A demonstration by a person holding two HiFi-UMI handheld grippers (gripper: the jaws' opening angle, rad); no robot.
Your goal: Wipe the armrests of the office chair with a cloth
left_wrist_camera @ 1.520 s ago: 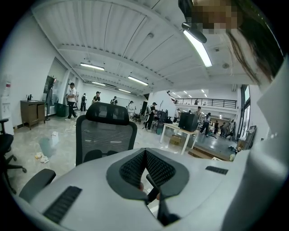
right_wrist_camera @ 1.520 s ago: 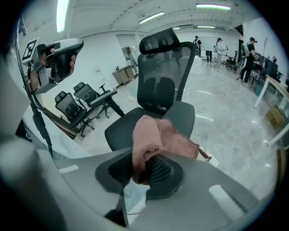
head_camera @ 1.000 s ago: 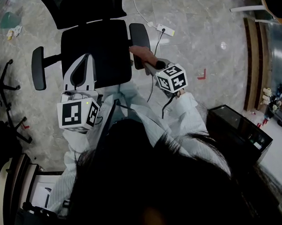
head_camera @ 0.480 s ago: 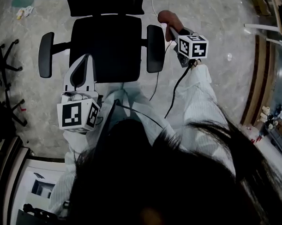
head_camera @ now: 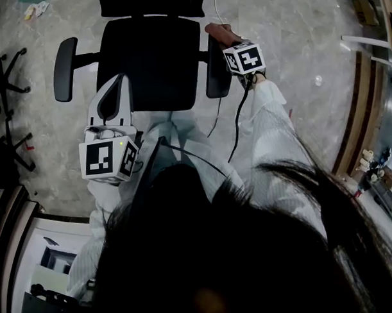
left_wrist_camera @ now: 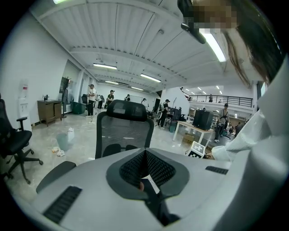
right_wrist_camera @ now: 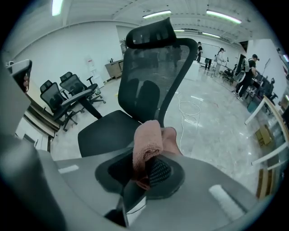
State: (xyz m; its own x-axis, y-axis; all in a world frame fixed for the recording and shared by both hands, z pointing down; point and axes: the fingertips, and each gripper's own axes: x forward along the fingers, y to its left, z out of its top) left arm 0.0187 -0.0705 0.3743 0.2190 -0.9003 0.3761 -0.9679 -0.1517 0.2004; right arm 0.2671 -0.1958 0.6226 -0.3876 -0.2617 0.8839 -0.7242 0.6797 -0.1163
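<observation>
The right tongs [right_wrist_camera: 147, 170] are partly closed, clamped on a folded pink cloth [right_wrist_camera: 147, 140]. Just below them lies the far end of the right armrest [head_camera: 217, 72]; cloth contact appears likely but is unconfirmed. The left tongs [left_wrist_camera: 144, 158] are fully closed and empty, over the near edge of the office chair [head_camera: 147, 58] seat, well apart from the left armrest [head_camera: 63, 61].

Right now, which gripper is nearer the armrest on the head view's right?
Right. The right gripper, clamping the pink cloth, is at that armrest's far end; the left gripper is across the seat, over its front left corner.
</observation>
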